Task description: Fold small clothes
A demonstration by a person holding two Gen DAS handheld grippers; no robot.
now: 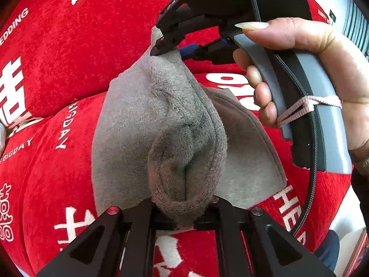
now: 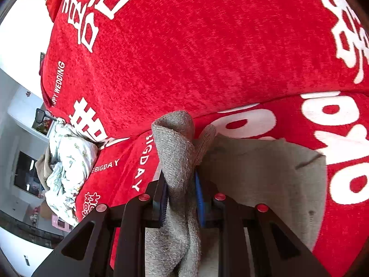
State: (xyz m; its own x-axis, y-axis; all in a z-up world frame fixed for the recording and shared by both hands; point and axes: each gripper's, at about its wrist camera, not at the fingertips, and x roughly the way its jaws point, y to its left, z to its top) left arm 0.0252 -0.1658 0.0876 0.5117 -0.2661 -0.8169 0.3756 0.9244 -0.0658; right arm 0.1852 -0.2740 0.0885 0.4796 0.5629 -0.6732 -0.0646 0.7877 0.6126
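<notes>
So I've got the grey sock (image 1: 161, 124) strung between both grippers right now, hanging in the middle of the left wrist frame above the red cover (image 1: 57, 53) with the white lettering. My left gripper (image 1: 182, 217) is clenched tight on the ribbed cuff end at the bottom centre of its view, and my right gripper (image 1: 165, 46) is pinching the other end up near the top centre, with the hand (image 1: 311, 73) wrapped round its handle on the right. In the right wrist view the right gripper (image 2: 182, 198) has the knit bunched between its blue pads, jaws closed on it, not slack. Holding both ends like this keeps the sock stretched long so I reckon it can be laid down flat and doubled over cleanly. There's a second grey piece (image 1: 249, 161) lying flat on the cover just behind, probably the mate, so I'd guess this one goes on top. The floral bundle (image 2: 69, 161) at the left of the right view looks like the waiting pile.
</notes>
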